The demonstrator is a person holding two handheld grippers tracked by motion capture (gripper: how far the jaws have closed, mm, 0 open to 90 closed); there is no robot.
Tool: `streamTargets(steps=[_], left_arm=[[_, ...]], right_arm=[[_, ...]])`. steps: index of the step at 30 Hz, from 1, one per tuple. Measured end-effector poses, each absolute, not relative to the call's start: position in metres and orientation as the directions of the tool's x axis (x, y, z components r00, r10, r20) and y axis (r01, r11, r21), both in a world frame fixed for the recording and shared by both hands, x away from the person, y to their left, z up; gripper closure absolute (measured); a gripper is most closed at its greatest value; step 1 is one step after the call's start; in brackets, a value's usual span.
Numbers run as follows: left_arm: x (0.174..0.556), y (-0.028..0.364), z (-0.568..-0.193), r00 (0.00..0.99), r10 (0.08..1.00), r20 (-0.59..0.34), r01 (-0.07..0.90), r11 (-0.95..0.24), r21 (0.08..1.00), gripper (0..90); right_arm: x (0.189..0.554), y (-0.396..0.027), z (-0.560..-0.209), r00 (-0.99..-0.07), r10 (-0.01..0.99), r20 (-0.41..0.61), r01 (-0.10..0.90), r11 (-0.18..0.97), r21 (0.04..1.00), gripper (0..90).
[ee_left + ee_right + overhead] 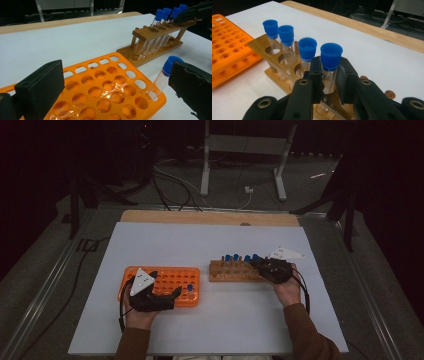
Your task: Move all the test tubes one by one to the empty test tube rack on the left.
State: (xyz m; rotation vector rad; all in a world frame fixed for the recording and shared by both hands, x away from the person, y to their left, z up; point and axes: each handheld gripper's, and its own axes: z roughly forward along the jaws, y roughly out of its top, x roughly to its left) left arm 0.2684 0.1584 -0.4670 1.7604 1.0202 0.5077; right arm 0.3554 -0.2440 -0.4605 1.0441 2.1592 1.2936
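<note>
Tubes in two racks, one clamped at the wooden stand

Right gripper (329, 82) under my control is clenched on a blue-capped test tube (330, 67), the nearest of four standing in a row in the wooden rack (259, 46); the pads press the clear glass just under the cap. From the high view, that gripper (265, 265) sits at the right end of the rack (227, 270) on the white table (200, 242). My left gripper (113, 85) hangs released above the orange rack (100, 87), jaws spread wide and touching nothing. One capped tube (162, 77) stands tilted in a corner hole of that orange rack, just beside the right-hand jaw. The two racks lie near each other, apart, orange to the left.
</note>
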Motion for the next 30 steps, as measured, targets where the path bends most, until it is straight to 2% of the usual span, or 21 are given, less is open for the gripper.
streamTargets(steps=[30], left_arm=[[0.283,0.13,-0.439,0.605,0.792,-0.08,0.366,-0.187,0.912,1.5]], right_arm=[[0.345,-0.252,-0.4,-0.674,0.739,0.011,0.319,0.278,0.906,76.8]])
